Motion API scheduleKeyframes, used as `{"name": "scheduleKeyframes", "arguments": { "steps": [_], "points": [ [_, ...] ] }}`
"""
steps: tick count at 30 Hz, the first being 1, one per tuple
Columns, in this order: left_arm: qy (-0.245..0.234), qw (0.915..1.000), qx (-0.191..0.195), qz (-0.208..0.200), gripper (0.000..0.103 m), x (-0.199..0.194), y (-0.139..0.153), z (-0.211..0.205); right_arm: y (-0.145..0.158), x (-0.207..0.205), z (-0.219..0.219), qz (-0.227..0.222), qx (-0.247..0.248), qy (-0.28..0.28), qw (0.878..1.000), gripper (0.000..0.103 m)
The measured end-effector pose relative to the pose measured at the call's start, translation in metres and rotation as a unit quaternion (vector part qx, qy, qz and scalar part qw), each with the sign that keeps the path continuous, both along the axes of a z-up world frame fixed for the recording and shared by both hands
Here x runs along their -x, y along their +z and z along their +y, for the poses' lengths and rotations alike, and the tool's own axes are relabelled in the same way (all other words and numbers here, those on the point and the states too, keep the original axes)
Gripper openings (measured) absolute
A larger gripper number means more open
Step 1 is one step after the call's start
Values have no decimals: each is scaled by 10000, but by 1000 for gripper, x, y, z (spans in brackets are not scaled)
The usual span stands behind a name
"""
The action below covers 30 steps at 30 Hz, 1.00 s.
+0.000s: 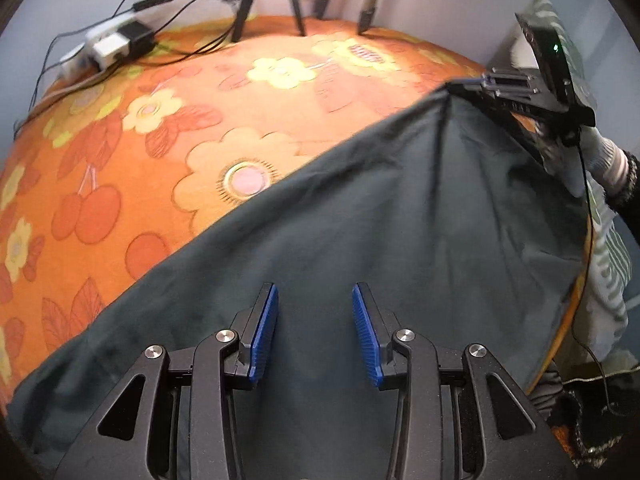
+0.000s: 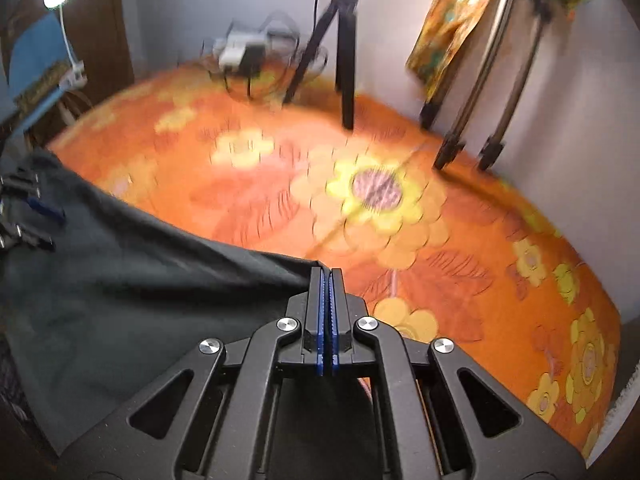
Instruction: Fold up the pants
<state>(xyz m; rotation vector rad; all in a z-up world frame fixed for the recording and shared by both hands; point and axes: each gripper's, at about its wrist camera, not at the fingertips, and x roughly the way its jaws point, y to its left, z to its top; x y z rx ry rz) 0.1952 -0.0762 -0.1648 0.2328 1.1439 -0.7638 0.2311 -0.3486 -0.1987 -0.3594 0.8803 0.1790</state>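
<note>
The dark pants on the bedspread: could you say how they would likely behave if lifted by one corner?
The dark pants look floppy: the fabric drapes in folds from the corner pinched by the right tongs. Probably light, since one pinch tents them. Likely to sag without the open left tongs.

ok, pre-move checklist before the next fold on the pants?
1. Right gripper clamped on pants corner: ok, jaws shut on the fabric edge.
2. Left gripper gripping: not ok, jaws open over the cloth, nothing pinched.
3. Pants edge between the grippers taut: ok, it runs straight.
4. Bedspread ahead free for laying down: ok, bare fabric up to the tripod legs.
5. Cables away from the pants: ok, at the far edge.
6. Pant legs aligned underneath: cannot tell.
</note>
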Motion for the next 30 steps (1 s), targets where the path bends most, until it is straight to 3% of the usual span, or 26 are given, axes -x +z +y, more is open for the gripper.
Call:
{"name": "scheduleKeyframes", "arguments": {
  "steps": [2,8,12,17,20,23,27,30],
  "points": [
    [80,10000,-41,-17,37,0,-1,5,-1,-3,-8,-9,70,-253,9997,7],
    [434,9989,23,-176,37,11,15,39,38,34,-35,-233,-775,-487,9955,14],
    [656,9975,108,-240,37,25,24,66,51,96,-31,-46,-1258,-117,9920,26],
    [798,9964,234,-137,37,51,27,91,37,182,-30,298,-1635,-57,9861,28],
    [686,9974,192,-107,37,67,32,93,20,228,-18,422,-1448,38,9886,30],
    [482,9986,156,-156,37,78,44,86,4,258,-4,486,-1139,158,9922,44],
    [239,9991,333,-76,37,90,64,72,-3,273,4,460,-1035,161,9934,44],
    [11,9996,89,-259,37,108,75,57,3,282,9,295,-950,262,9947,44]
  ]
}}
